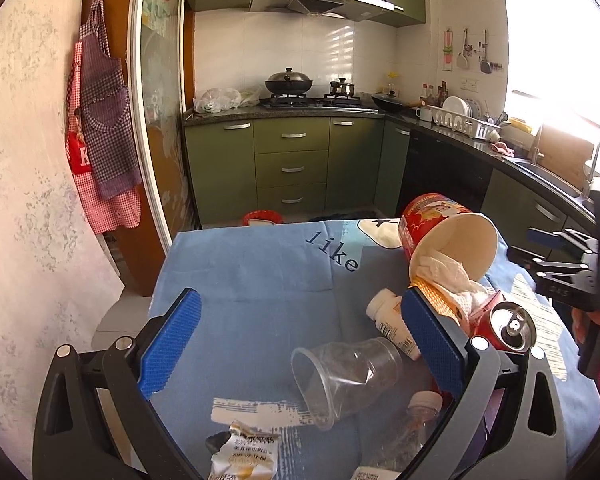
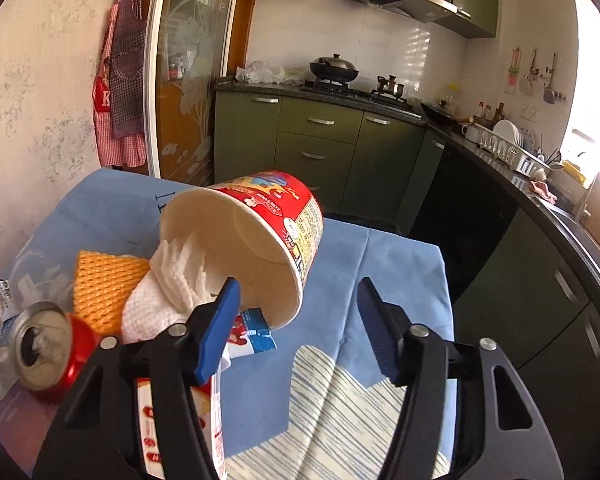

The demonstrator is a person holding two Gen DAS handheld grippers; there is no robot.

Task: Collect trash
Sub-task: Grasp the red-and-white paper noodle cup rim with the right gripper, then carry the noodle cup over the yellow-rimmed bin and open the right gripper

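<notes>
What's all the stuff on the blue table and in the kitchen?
paper tub: 1, red and white, tipped on its side, tissue spilling out
tissue: 1, white, at the tub's mouth
foam net: 1, orange, beside the tissue
can: 1, red, opened, lying down
clear cup: 1, see-through, on its side
small bottle: 1, white, lying down
tablecloth: 1, blue
wok: 1, black, on the stove
left gripper: open
right gripper: open
</notes>
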